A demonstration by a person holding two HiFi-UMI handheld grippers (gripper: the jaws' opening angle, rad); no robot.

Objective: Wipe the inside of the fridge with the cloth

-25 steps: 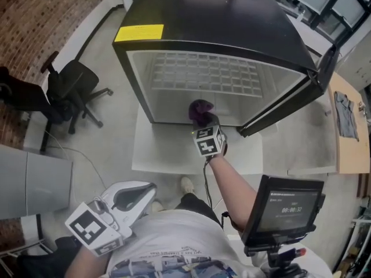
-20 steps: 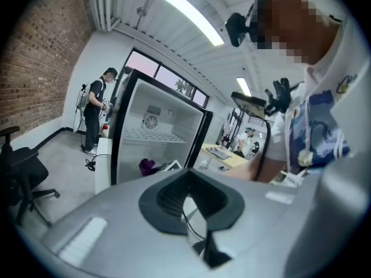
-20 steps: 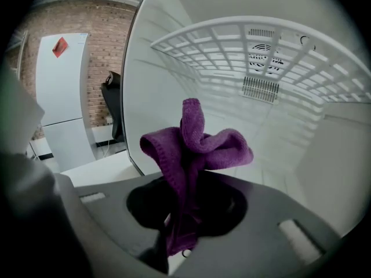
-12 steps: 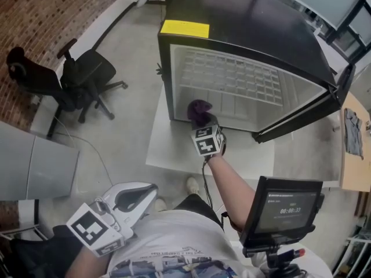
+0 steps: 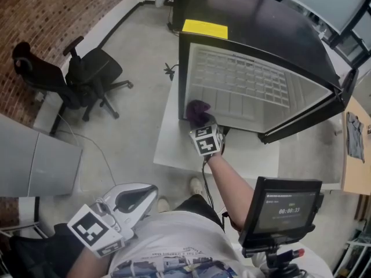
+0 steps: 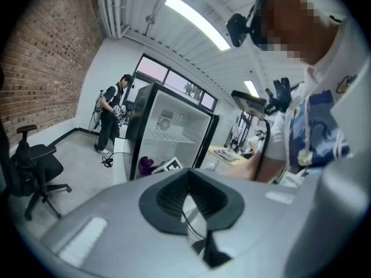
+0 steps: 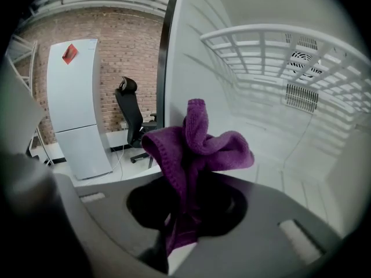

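We see the black fridge (image 5: 261, 22) standing on a white platform (image 5: 174, 146), its door (image 5: 307, 116) swung open to our right and its white interior facing us, with a wire shelf (image 7: 278, 51) across the upper part. A black office chair (image 5: 87, 77) stands well apart on the concrete floor to the left. A dark screen (image 5: 284, 210) sits near our right arm.

Our right gripper (image 5: 202, 123) reaches to the lower left corner of the fridge opening. Its 2 jaws are closed tight on the purple cloth (image 7: 197, 149), which bunches up above the jaw tips, just beside the left inner wall and near the front edge; we cannot tell whether it touches the wall.

Our left gripper (image 5: 146, 193) hangs low beside our torso, well apart from the fridge, its 2 jaws drawn together with nothing between them.
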